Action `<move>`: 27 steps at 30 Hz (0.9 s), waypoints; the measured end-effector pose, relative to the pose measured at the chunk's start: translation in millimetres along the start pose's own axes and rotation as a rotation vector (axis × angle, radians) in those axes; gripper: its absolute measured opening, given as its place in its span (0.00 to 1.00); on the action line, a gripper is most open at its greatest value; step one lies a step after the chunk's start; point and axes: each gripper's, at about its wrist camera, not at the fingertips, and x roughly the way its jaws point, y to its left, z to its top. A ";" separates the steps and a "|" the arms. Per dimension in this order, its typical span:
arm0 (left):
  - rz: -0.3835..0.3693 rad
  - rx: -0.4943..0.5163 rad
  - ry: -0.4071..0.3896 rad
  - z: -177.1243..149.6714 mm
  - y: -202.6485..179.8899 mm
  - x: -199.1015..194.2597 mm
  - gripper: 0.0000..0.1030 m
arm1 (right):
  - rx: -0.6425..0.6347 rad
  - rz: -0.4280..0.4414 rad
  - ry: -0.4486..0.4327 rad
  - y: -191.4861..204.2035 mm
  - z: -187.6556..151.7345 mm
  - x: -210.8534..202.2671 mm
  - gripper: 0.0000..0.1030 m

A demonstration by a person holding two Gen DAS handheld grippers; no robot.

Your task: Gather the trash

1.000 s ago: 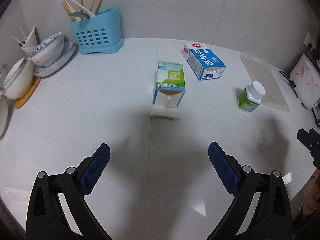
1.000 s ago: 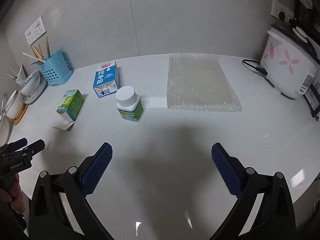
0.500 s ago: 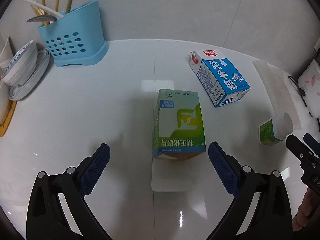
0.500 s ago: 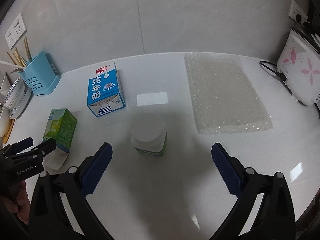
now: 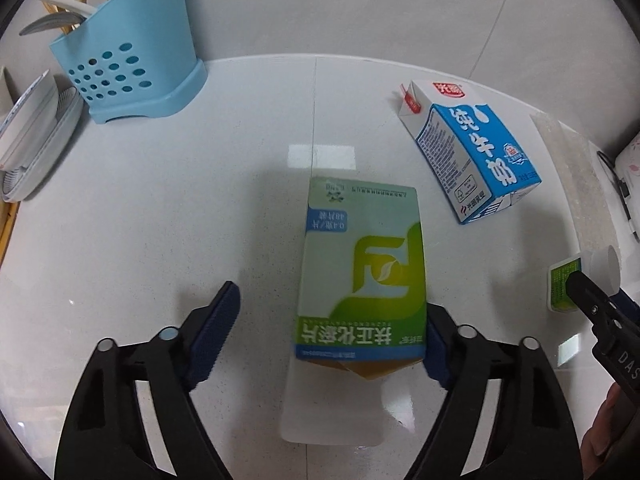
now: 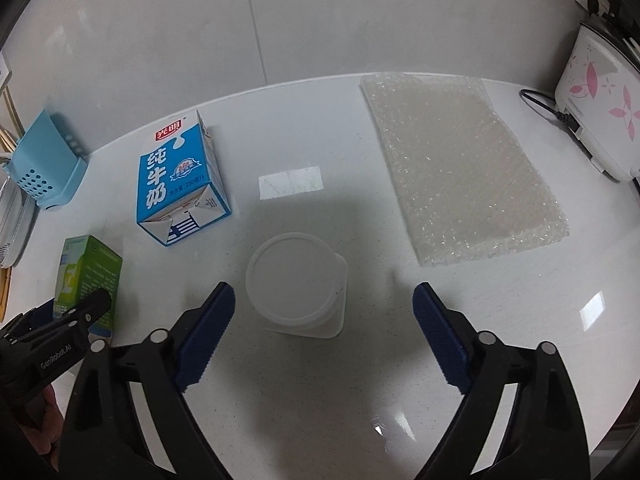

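A green and white medicine box (image 5: 362, 276) lies on the white counter, its open flap toward me. My left gripper (image 5: 326, 338) is open, with the box between its fingers and close to the right finger. A white-capped pill bottle (image 6: 298, 282) stands between the open fingers of my right gripper (image 6: 324, 336), nearer the left one. A blue milk carton (image 5: 468, 152) lies behind the box; it also shows in the right wrist view (image 6: 176, 184). A sheet of bubble wrap (image 6: 460, 160) lies flat at the right.
A blue cutlery holder (image 5: 128, 48) with utensils stands at the back left, beside stacked bowls and plates (image 5: 32, 128). A white rice cooker (image 6: 600, 96) with its black cord stands at the far right. The wall runs behind the counter.
Both grippers have moved forward and down. The green box now lies between my left fingers and the pill bottle between my right fingers. Both stay open.
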 end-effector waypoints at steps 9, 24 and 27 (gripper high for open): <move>0.022 0.000 0.000 -1.2 3.1 -3.9 0.49 | -0.013 -0.014 0.036 0.7 0.0 7.1 0.39; 0.025 0.012 -0.046 -27.8 9.3 -38.1 0.49 | -0.069 0.030 0.002 -9.0 -13.6 -26.6 0.39; 0.028 0.017 -0.059 -34.6 7.2 -48.1 0.49 | -0.075 0.036 -0.008 -14.9 -18.8 -35.9 0.39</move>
